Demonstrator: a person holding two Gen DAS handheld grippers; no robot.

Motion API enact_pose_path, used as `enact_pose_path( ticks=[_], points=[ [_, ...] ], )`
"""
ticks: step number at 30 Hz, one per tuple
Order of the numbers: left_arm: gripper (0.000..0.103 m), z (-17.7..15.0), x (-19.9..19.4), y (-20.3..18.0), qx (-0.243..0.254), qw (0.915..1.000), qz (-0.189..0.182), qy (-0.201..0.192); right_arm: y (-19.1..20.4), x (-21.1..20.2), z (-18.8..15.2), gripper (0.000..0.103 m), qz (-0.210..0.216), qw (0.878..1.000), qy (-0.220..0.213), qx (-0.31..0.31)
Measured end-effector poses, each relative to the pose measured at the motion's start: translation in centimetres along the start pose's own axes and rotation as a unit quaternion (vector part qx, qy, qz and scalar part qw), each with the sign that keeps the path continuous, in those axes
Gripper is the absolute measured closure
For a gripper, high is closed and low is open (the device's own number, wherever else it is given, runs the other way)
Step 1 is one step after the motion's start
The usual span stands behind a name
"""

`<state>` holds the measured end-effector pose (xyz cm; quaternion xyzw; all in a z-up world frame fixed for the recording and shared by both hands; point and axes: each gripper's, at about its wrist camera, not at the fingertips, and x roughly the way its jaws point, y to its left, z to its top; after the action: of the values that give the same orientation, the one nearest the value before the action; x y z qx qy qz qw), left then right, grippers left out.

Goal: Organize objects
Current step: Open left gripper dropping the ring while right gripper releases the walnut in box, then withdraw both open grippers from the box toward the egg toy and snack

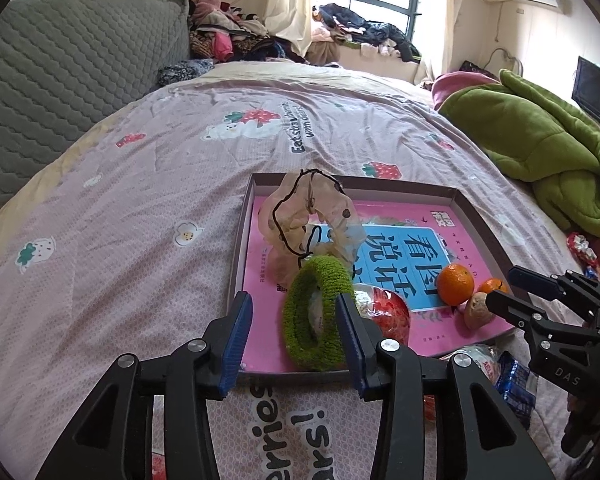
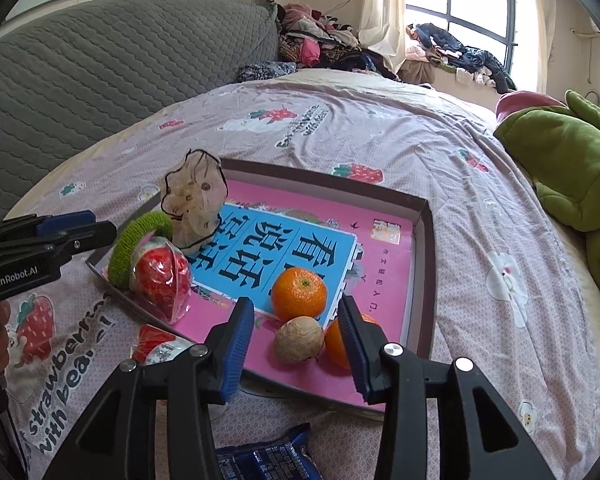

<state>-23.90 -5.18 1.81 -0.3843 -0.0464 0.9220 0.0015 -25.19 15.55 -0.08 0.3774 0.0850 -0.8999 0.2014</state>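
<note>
In the left wrist view, the left gripper fills the lower centre of the frame with its jaws parted about halfway. A green knitted ring stands on edge between them, leaning against the right blue pad; the left pad stands clear of it, so nothing is clamped. The ring rests at the near edge of a shallow box tray lined with a pink book, which lies on a pink strawberry-print bedspread.

Just above the ring in that frame sits a sheer beige scrunchie with black trim, and to its right a red wrapped packet.

In the right wrist view, the right gripper sits low in the centre, jaws part open and holding nothing. A walnut lies in the tray between the pads, closer to the right one, touching neither. A large orange lies just above it, and a smaller orange is partly hidden behind the right pad, so I cannot tell whether the pad touches it.

At the bottom edge of that view a blue snack packet lies on the bedspread outside the tray. A green blanket is heaped at the right, and a grey quilted headboard fills the upper left.
</note>
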Motion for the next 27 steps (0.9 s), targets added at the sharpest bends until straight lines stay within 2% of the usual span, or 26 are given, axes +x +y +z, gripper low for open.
enact_pose_path(
  ticks=[2,4,13,27],
  points=[
    [0.056,0.1,-0.3,-0.1,0.000,1.0000,0.000,-0.002,0.0,-0.4,0.2,0.056,0.000,1.000,-0.004,0.002],
    [0.048,0.2,-0.6,-0.2,0.001,1.0000,0.002,-0.003,0.1,-0.8,0.3,0.055,0.000,1.000,-0.007,0.003],
    [0.042,0.4,-1.8,-0.5,0.005,0.9999,0.010,-0.010,0.3,-2.1,0.7,0.052,0.003,1.000,-0.020,0.003],
    [0.041,0.5,-4.5,-1.3,0.007,0.9995,0.004,-0.029,0.2,-5.3,1.4,0.052,0.015,0.998,-0.052,0.011]
  ],
)
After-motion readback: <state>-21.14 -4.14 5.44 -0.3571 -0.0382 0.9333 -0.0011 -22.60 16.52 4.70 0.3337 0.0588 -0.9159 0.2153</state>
